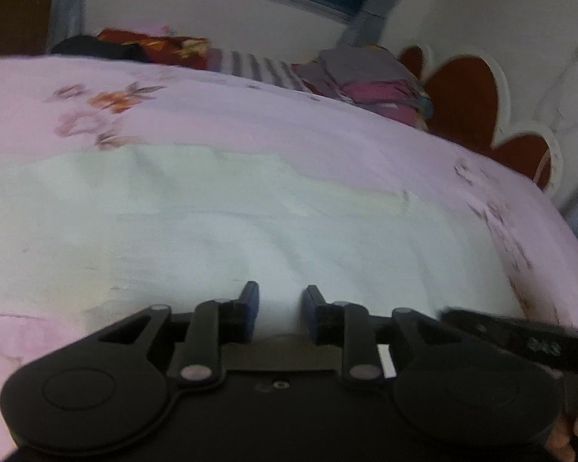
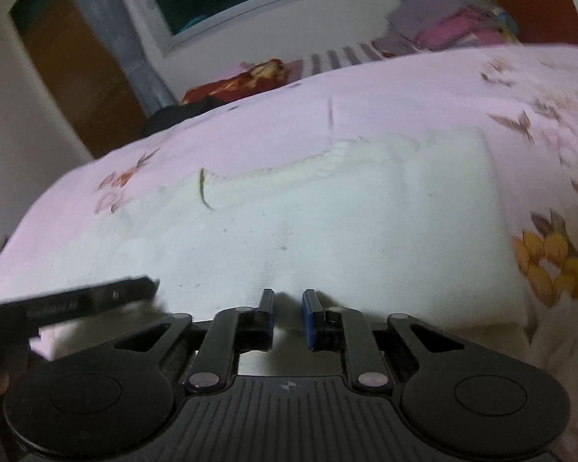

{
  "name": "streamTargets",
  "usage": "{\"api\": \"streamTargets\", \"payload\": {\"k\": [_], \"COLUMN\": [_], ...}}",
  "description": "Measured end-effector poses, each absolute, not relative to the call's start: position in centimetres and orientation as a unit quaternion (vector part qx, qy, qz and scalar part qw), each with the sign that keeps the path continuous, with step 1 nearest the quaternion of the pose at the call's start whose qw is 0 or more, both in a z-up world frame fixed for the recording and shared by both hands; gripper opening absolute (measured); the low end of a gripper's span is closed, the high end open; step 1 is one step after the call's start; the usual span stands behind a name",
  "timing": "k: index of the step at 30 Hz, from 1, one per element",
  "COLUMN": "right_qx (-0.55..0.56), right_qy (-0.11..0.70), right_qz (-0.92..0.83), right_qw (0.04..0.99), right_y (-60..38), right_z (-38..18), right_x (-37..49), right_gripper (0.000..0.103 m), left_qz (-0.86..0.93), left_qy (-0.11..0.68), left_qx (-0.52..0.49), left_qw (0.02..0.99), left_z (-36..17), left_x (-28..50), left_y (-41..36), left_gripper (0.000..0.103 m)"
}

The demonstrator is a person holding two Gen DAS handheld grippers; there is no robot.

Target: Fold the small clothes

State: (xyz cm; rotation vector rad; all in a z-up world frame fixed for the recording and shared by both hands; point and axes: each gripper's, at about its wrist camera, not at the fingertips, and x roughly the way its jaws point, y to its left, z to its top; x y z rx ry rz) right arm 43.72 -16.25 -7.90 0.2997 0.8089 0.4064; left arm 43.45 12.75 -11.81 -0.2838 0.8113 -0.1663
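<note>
Both grippers, left (image 1: 279, 302) and right (image 2: 288, 306), hover slightly open with nothing between their fingers, just above a white garment (image 2: 327, 223) spread flat on the pink floral bedsheet (image 1: 289, 115).

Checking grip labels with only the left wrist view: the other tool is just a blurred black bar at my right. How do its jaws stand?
Observer: The right tool has its jaws slightly apart over the near edge of the white garment; nothing shows between them.
Operator: Any marks on the garment?
Observer: A thin green streak near its far left edge.
Operator: Beside it?
Observer: A yellow flower print on the pink sheet, to its right.
</note>
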Motion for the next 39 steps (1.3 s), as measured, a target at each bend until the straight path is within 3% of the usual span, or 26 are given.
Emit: {"api": "streamTargets", "payload": {"k": [3, 4, 5, 7, 9, 10, 18, 21, 27, 34, 39], "right_qx": [0.134, 0.151, 0.182, 0.192, 0.146, 0.139, 0.082, 0.088, 0.101, 0.076, 0.081], "right_qy": [0.379, 0.378, 0.383, 0.387, 0.377, 0.369, 0.384, 0.377, 0.389, 0.421, 0.420], "right_qz": [0.159, 0.130, 0.101, 0.093, 0.098, 0.111, 0.183, 0.125, 0.068, 0.093, 0.087], "right_qw": [0.902, 0.904, 0.900, 0.897, 0.909, 0.912, 0.901, 0.914, 0.913, 0.899, 0.900], "right_y": [-20.3, -22.3, -24.3, -25.2, -23.1, -21.8, -14.6, -18.2, -23.6, -22.7, -23.4], "right_z": [-8.4, -8.8, -9.2, -8.9, -7.8, -7.4, -8.5, -8.9, -9.4, -8.2, -8.5], "right_x": [43.4, 43.5, 43.7, 44.2, 44.8, 45.2, 50.6, 52.2, 54.6, 50.1, 44.4], "right_gripper": [0.014, 0.000, 0.000, 0.000, 0.000, 0.000, 0.000, 0.000, 0.000, 0.000, 0.000], "left_qz": [-0.059, -0.066, -0.070, -0.068, -0.072, -0.082, -0.099, -0.073, -0.057, -0.073, -0.064], "left_qy": [0.384, 0.383, 0.383, 0.385, 0.372, 0.362, 0.387, 0.387, 0.389, 0.378, 0.391], "left_qx": [-0.148, -0.153, -0.151, -0.124, -0.096, -0.083, -0.058, -0.062, -0.039, -0.034, -0.035], "left_qw": [0.910, 0.909, 0.909, 0.912, 0.921, 0.925, 0.915, 0.917, 0.918, 0.922, 0.918], "left_z": [-12.0, -12.1, -12.1, -11.6, -10.6, -10.2, -11.0, -11.7, -11.2, -9.5, -11.0], "left_x": [43.2, 43.0, 42.9, 43.5, 43.8, 44.0, 48.3, 48.4, 48.9, 44.8, 41.6], "left_y": [15.5, 15.9, 15.8, 14.6, 12.4, 11.1, 7.7, 10.6, 10.3, 9.6, 10.9], "left_gripper": [0.021, 0.021, 0.021, 0.030, 0.058, 0.061, 0.060, 0.055, 0.058, 0.057, 0.058]}}
